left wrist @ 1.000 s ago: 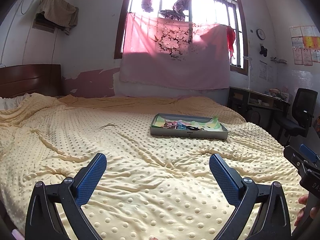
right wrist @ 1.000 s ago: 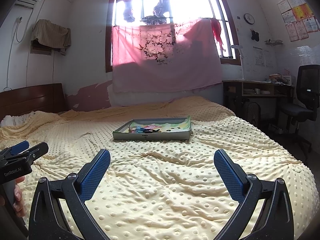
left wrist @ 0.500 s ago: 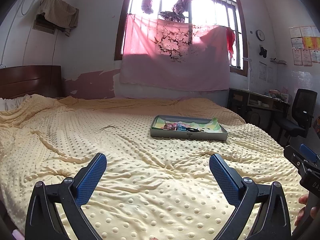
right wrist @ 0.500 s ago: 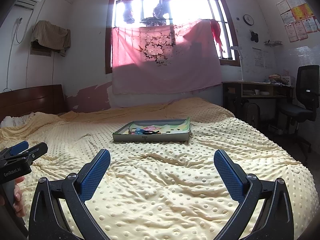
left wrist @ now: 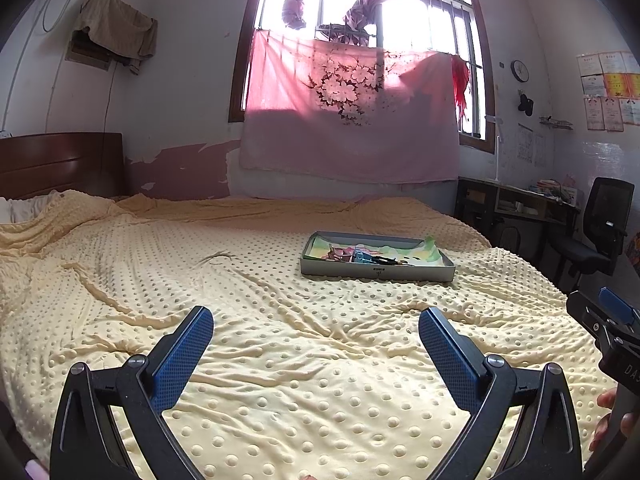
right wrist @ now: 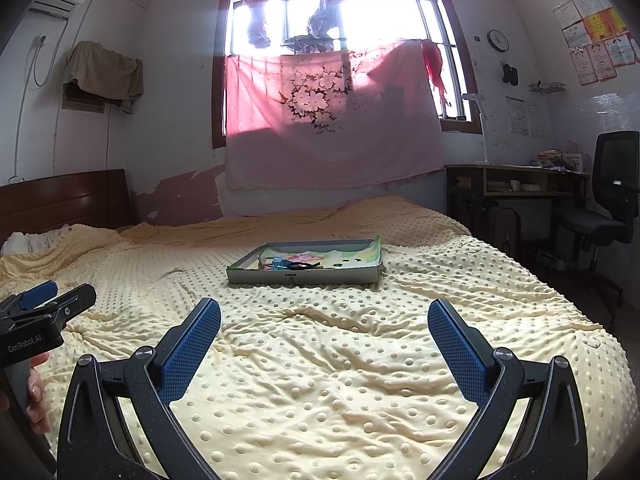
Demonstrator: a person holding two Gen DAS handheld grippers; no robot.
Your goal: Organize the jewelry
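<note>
We hold the left gripper (left wrist: pixel 316 330) and right gripper (right wrist: pixel 324 322), jaws spread and empty, low in frame over the dotted yellow bedspread (left wrist: pixel 200 280); the shallow grey jewelry tray (left wrist: pixel 376 272) lies mid-frame, well apart, its small pieces jumbled; reaching closer seems needed

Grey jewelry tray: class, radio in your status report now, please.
Left gripper open, right gripper open, both empty. Shallow grey tray of small colourful trinkets sits ahead on dotted yellow bedspread. Nothing between.
</note>
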